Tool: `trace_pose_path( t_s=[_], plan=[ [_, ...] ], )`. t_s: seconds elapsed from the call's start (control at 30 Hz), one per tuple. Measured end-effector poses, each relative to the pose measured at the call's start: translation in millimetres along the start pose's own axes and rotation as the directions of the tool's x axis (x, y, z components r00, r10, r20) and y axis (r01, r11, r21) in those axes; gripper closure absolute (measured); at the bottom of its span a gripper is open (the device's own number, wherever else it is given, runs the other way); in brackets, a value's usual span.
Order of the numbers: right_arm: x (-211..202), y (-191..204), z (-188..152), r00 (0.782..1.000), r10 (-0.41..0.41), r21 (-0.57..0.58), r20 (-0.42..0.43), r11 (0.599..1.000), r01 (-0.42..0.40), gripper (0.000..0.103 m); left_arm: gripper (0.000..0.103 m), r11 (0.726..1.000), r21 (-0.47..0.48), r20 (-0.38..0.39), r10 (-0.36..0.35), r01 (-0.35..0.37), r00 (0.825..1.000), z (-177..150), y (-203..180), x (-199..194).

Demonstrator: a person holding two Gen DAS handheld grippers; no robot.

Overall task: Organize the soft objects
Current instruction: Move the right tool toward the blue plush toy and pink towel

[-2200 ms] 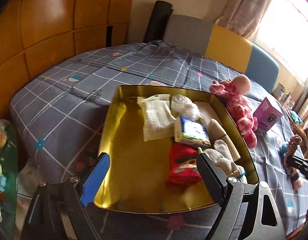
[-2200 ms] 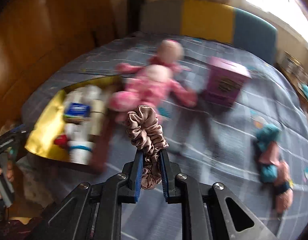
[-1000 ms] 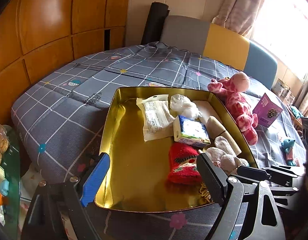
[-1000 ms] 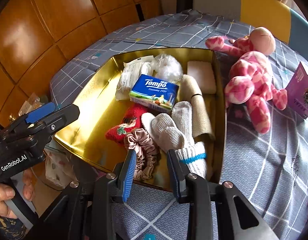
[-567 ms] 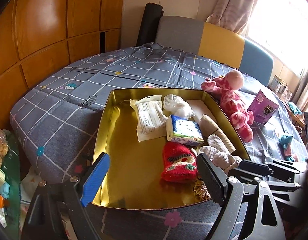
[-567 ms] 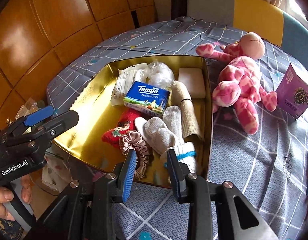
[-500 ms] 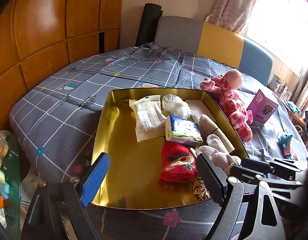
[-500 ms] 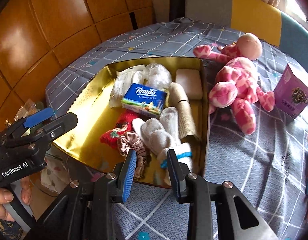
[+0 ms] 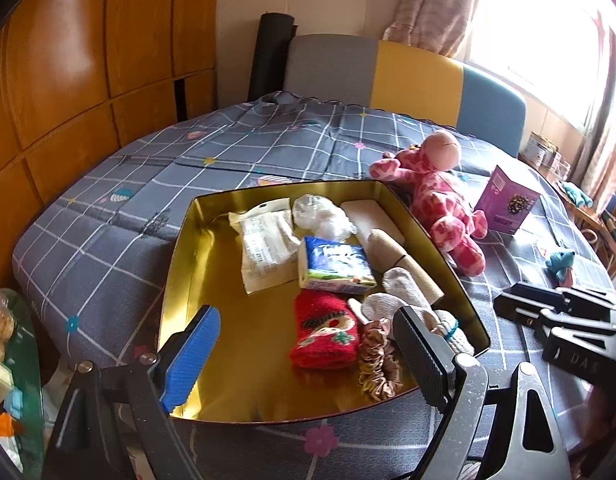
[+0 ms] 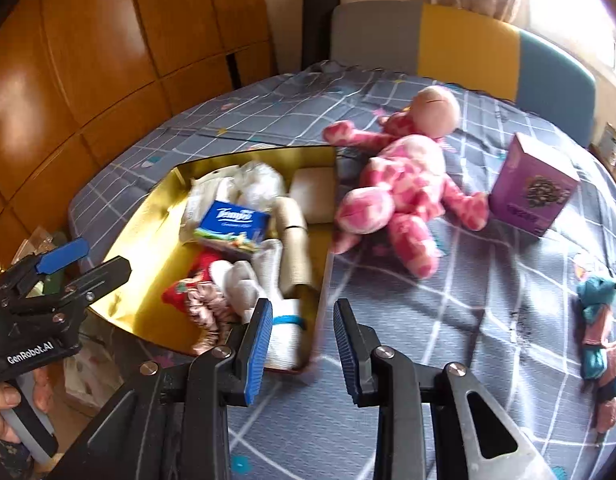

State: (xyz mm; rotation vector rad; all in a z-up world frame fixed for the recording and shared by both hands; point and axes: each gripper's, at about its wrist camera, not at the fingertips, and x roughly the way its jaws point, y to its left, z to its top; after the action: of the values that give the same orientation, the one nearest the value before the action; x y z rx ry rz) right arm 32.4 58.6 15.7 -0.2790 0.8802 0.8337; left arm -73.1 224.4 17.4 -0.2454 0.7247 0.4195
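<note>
A gold tray (image 9: 228, 320) lies on the grey checked bed cover. It holds a beige satin scrunchie (image 9: 377, 364) at its near edge, a red sock (image 9: 325, 334), white socks (image 9: 399, 300), a tissue pack (image 9: 333, 266) and packets. My left gripper (image 9: 308, 356) hangs open over the tray's near edge, holding nothing. My right gripper (image 10: 304, 344) is open and empty over the tray's near right corner, with the scrunchie (image 10: 206, 304) to its left in the tray (image 10: 148, 216). A pink plush (image 10: 403, 184) lies beside the tray on the right.
A purple box (image 10: 531, 192) stands right of the plush, and a teal and pink soft toy (image 10: 595, 320) lies at the far right. Grey, yellow and blue cushions (image 9: 411, 76) back the bed. A glass side table (image 9: 4, 352) with clutter sits at the left, below wooden wall panels.
The right gripper let go of the scrunchie in the tray, then drew back and swung right toward the tray's corner. The scrunchie stays in the tray. The left gripper drifted slightly, still open.
</note>
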Motion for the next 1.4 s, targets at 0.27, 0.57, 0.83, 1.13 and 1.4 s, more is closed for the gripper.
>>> trace_pose_path(
  t_s=[0.27, 0.57, 0.83, 1.13, 1.4],
  plan=[
    [-20.5, -51.5, -6.7, 0.995, -0.101, 0.058, 0.013, 0.993, 0.101, 0.072, 0.014, 0.997, 0.073, 0.005, -0.038, 0.038, 0.999, 9.5, -28.8, 0.9],
    [-52.1, -134.8, -22.5, 0.963, -0.268, 0.173, -0.001, 0.949, 0.264, 0.072, 0.014, 0.982, 0.162, -0.006, -0.093, 0.092, 0.996, 18.0, -68.8, 8.7],
    [-84.9, -210.5, -40.6, 0.915, -0.403, 0.302, -0.016, 0.871, 0.389, 0.072, 0.014, 0.961, 0.241, -0.026, -0.134, 0.136, 0.991, 20.3, -107.5, 16.3],
    [-100.7, -281.5, -68.0, 0.809, -0.581, 0.382, -0.090, 0.730, 0.567, 0.072, 0.014, 0.932, 0.318, -0.051, -0.167, 0.175, 0.985, 24.0, -149.1, 26.6],
    [-118.9, -332.6, -98.3, 0.753, -0.640, 0.596, -0.149, 0.550, 0.585, 0.072, 0.014, 0.905, 0.369, -0.076, -0.197, 0.211, 0.977, 28.8, -190.7, 39.5]
  ],
)
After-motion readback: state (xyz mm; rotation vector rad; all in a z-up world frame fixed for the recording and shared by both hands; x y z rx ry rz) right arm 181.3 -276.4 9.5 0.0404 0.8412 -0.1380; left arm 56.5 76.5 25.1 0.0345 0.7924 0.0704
